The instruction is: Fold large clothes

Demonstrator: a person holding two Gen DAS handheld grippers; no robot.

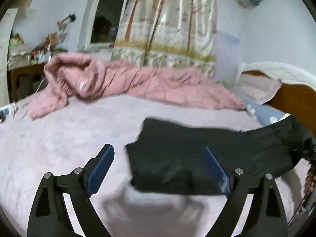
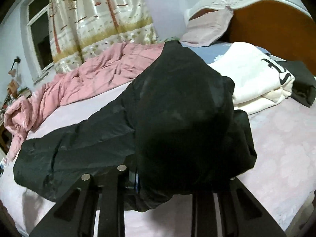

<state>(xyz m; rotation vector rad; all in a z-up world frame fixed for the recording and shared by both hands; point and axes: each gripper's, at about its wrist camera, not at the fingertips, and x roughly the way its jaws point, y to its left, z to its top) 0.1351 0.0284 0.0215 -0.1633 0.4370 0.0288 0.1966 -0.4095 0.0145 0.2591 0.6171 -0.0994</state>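
Black padded jacket on bed; crumpled pink quilt across upper frame.
Left hand-held gripper spread, empty; right hand-held gripper pinching jacket.

black garment: matt cloth, faint sheen
bedsheet: soft matt fabric
quilt: pink, crinkled cloth
curtain: glossy satin
headboard: smooth wood

left tool jaws wide apart; right tool clamped.
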